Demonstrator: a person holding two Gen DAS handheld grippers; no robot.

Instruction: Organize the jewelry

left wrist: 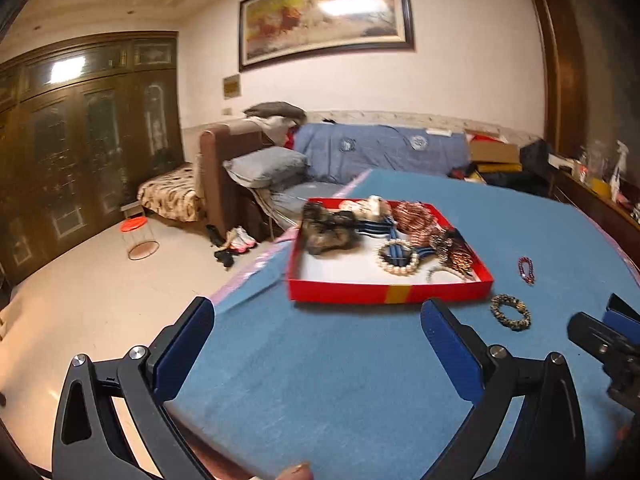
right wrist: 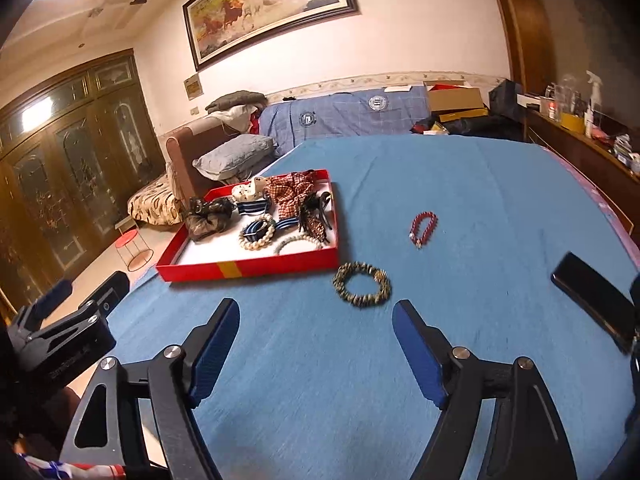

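Observation:
A red tray (left wrist: pixel 400 293) (right wrist: pixel 248 268) on the blue tablecloth holds scrunchies, striped bands, a pearl bracelet (left wrist: pixel 398 258) (right wrist: pixel 256 236) and hair clips. Two bracelets lie loose on the cloth to its right: an olive beaded one (left wrist: pixel 511 311) (right wrist: pixel 362 284) near the tray's corner and a red beaded one (left wrist: pixel 526 269) (right wrist: pixel 423 227) farther back. My left gripper (left wrist: pixel 320 336) stands open over the cloth in front of the tray, nothing between its fingers. My right gripper (right wrist: pixel 316 340) is open too, empty, just short of the olive bracelet. Each gripper shows at the edge of the other's view.
The table's left edge (left wrist: pixel 248 276) drops to a tiled floor with a red stool (left wrist: pixel 138 236). A black phone (right wrist: pixel 592 304) lies on the cloth at the right. Behind the table stand a blue-covered sofa (right wrist: pixel 352 116), pillows and a cluttered sideboard (right wrist: pixel 580 136).

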